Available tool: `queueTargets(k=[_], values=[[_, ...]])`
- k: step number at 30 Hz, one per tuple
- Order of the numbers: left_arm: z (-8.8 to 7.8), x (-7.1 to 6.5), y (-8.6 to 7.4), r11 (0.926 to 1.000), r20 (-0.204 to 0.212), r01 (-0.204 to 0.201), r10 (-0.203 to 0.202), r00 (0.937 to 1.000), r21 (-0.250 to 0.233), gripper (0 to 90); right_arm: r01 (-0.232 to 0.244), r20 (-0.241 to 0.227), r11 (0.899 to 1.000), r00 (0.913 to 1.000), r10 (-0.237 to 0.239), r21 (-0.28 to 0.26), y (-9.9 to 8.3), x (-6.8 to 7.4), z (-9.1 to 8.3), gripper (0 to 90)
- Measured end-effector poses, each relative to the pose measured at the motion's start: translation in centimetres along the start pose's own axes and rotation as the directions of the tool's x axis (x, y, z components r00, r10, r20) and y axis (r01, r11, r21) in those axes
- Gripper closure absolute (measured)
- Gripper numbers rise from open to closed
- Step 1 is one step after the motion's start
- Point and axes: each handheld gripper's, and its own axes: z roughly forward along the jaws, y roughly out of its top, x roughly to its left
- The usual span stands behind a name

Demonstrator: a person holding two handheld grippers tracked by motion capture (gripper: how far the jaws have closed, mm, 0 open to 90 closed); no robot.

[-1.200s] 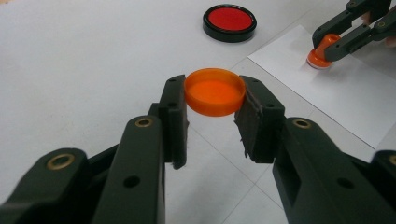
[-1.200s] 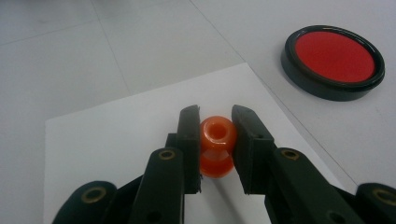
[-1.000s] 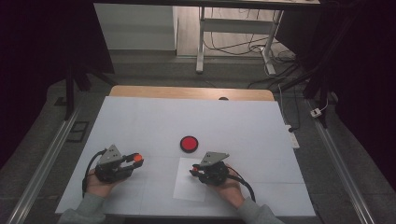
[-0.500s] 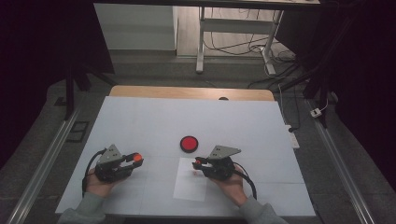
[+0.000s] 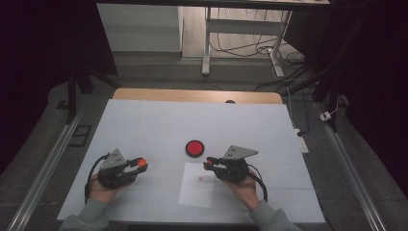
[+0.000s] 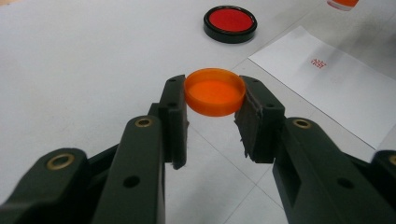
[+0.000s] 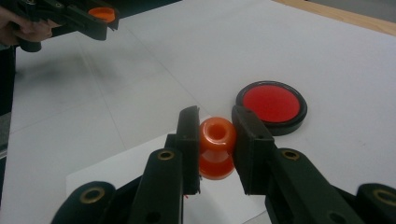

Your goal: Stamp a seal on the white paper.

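While the left gripper (image 5: 139,164) keeps the orange cap (image 6: 215,91) clamped at lower left, the right gripper (image 7: 215,135), closed on the orange stamp (image 7: 217,147), has lifted off the paper (image 5: 197,190), leaving a red mark (image 5: 200,179); stamping looks done.

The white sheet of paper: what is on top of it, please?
On the white sheet of paper a small red stamped mark is visible. The right gripper holds an orange stamp above the sheet's far edge; the paper beneath the stamp is hidden.
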Motion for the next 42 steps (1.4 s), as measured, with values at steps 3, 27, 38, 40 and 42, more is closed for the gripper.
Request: queueTargets(k=[3,27,38,40,42], values=[[0.0,0.0,0.0,1.0000,0.001,0.000,0.000,1.0000,0.002,64.1,-0.003,0.005,1.000,1.0000,0.003,-0.006,0.0,-0.2,-0.2,72.3],[0.1,0.0,0.0,1.0000,0.004,-0.002,0.002,1.0000,0.004,64.1,-0.046,0.052,0.997,0.9974,0.050,-0.065,0.7,-2.0,-2.6,72.3],[0.1,-0.1,0.0,1.0000,0.004,-0.004,0.004,1.0000,0.004,64.1,-0.059,0.063,0.996,0.9960,0.063,-0.069,0.6,-2.6,-3.2,72.3],[0.1,-0.1,0.0,1.0000,0.005,-0.004,0.004,1.0000,0.004,64.1,-0.060,0.063,0.996,0.9959,0.064,-0.070,0.6,-2.6,-3.2,72.3],[0.0,-0.1,0.0,1.0000,0.006,-0.004,0.004,1.0000,0.003,64.1,-0.061,0.062,0.996,0.9959,0.065,-0.073,0.7,-2.6,-3.2,72.3]])
